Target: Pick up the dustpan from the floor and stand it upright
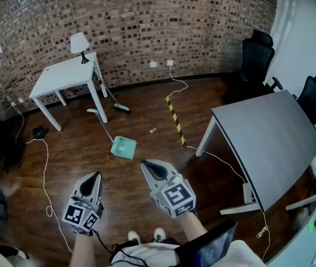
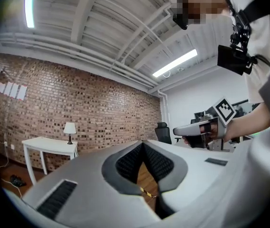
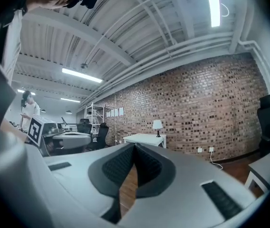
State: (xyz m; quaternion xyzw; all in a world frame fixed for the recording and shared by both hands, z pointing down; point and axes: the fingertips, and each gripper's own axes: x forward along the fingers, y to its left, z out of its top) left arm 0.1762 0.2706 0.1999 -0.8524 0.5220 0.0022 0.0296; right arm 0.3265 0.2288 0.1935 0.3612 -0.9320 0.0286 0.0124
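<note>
1. While you stand back from it, your head view lists the following.
   - The teal dustpan [image 1: 124, 147] lies flat on the floor [image 1: 63, 154]. Its long handle runs away from you toward the white bench [image 1: 63, 74].
   - The dustpan is ahead of both tongs and well apart from them.
   - Your left tongs [image 1: 95, 175] and right tongs [image 1: 147, 163] are held side by side, pointing forward. Both are closed and neither carries anything.
   - A broom [image 1: 121, 107] has its head on the floor near the white bench's leg.
   - A lamp [image 1: 79, 43] stands on the white bench.
   - A grey bench [image 1: 263, 132] is at your right.
   - A striped tape [image 1: 174, 118] lies on the floor between the dustpan and the grey bench.
2. Left gripper view:
   - Your left tongs' pads meet at the tip, and nothing is clamped between them.
   - Only a sliver of floor shows through the gap lower down.
   - The dustpan does not appear here.
   - Your right tongs show off to the right of this view.
3. Right gripper view:
   - Your right tongs' pads are likewise together at the tip and empty.
   - The white bench and the lamp stand beyond them.
   - The dustpan is not in this view.
4. Progress, as a judgement:
   - No step of the task is done, since the dustpan is untouched and not yet lifted.
   - You have yet to close the gap, open one pair of tongs and clamp it on the dustpan, probably on the handle.
   - After that you have to raise the dustpan and stand it upright.
</note>
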